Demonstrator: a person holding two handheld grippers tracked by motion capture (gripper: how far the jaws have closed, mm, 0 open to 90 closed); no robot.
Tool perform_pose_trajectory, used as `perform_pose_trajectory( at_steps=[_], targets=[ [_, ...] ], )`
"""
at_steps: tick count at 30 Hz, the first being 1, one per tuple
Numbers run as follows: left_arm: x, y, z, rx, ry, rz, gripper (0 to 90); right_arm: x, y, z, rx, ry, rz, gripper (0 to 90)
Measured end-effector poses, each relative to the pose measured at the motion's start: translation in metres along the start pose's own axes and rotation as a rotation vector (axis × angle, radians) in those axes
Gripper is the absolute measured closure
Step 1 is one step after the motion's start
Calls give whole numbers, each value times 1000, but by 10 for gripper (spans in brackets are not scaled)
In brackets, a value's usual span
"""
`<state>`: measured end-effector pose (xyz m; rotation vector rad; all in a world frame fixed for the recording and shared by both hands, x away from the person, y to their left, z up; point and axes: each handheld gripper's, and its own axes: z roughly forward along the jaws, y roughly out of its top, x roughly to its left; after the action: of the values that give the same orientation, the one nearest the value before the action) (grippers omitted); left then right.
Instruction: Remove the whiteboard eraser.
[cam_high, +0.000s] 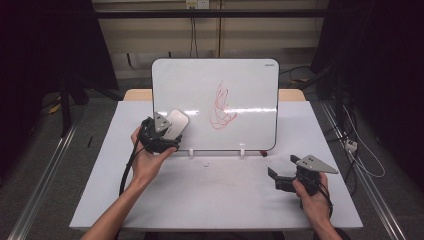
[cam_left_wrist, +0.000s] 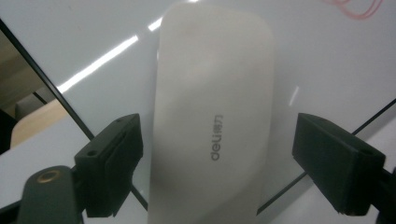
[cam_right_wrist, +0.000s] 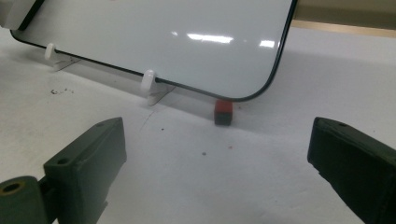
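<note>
surface: white table (cam_high: 215, 195), dark room around it
whiteboard (cam_high: 240, 80): propped upright on white clips, red scribble (cam_high: 221, 107) near its middle
eraser (cam_left_wrist: 212, 116): white, flat against board's lower left, between left jaws
left gripper (cam_left_wrist: 215, 154): left pad touches the eraser's edge, right pad stands clear of it
right gripper (cam_right_wrist: 215, 172): jaws wide apart, nothing between, low over table facing board's right corner
red-black block (cam_right_wrist: 223, 112): on table under that corner

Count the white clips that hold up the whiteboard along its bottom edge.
2. One clip sits under the left half of the whiteboard, below the eraser; the other clip sits under the right half, below the red scribble. Any supports behind the board would be hidden.
</note>
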<state>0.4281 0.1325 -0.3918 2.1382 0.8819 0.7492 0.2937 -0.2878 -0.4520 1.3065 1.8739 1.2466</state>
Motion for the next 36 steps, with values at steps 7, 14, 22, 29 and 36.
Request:
perform_pose_trajectory(
  at_steps=[7,14,22,29,36],
  targets=[
    [-2,-1,6,-5,38,30,253,1,0,0,2,5,-6,42],
    [-6,-2,10,22,62,52,292,2,0,0,7,2,-22,42],
    [-8,-1,10,25,73,60,296,2,-1,-2,8,-3,-14,42],
    [-7,-1,10,32,69,56,299,2,0,-2,5,-6,-16,42],
    [-5,-1,10,25,49,39,301,2,0,-1,5,1,-13,42]
  ],
)
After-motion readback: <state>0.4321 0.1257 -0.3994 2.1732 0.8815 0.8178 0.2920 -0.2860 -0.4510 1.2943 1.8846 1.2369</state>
